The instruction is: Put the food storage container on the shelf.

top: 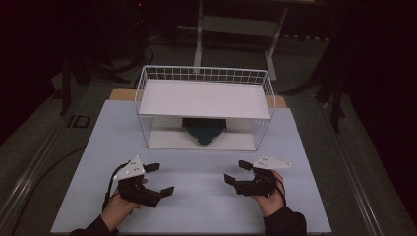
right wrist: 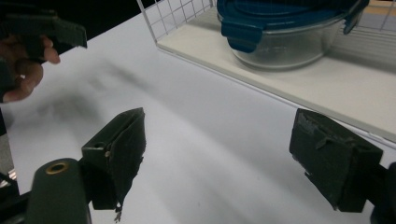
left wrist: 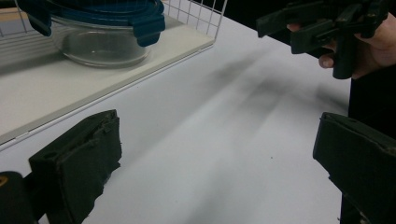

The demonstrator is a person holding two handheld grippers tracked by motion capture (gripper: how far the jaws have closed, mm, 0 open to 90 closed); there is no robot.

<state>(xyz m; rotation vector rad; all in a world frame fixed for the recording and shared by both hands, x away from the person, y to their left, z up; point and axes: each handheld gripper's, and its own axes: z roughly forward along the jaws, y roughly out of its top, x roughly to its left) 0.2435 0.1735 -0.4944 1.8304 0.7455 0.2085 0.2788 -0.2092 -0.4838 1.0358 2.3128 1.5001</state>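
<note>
Nearest the person, two hands are holding black two-jaw grippers just above the pale grey table top [top: 196,196]. The left gripper [top: 160,179] is sitting at the near left of the table with its jaws spread wide and nothing between them; in the left gripper view its jaws are standing far apart over bare table. The right gripper [top: 236,172] is sitting at the near right, its jaws likewise gaping wide and gripping nothing, and both grippers are pointing inward and forward, well apart from each other. Each one is carrying a grey three-cornered plate on top.

Farther back, at the middle of the table, a white wire two-level rack [top: 147,88] is standing with its open side facing the person. A clear glass bowl with a dark blue clip-on lid [top: 204,130] is resting on the rack's lower white shelf [top: 167,140], under the upper white shelf [top: 206,98], roughly centred. In the right gripper view the bowl [right wrist: 285,32] is appearing upright with its lid seated on top, well beyond the jaws. Both grippers are staying well short of the rack.

Behind the table, a pale metal frame [top: 236,29] is standing on the dark floor.
</note>
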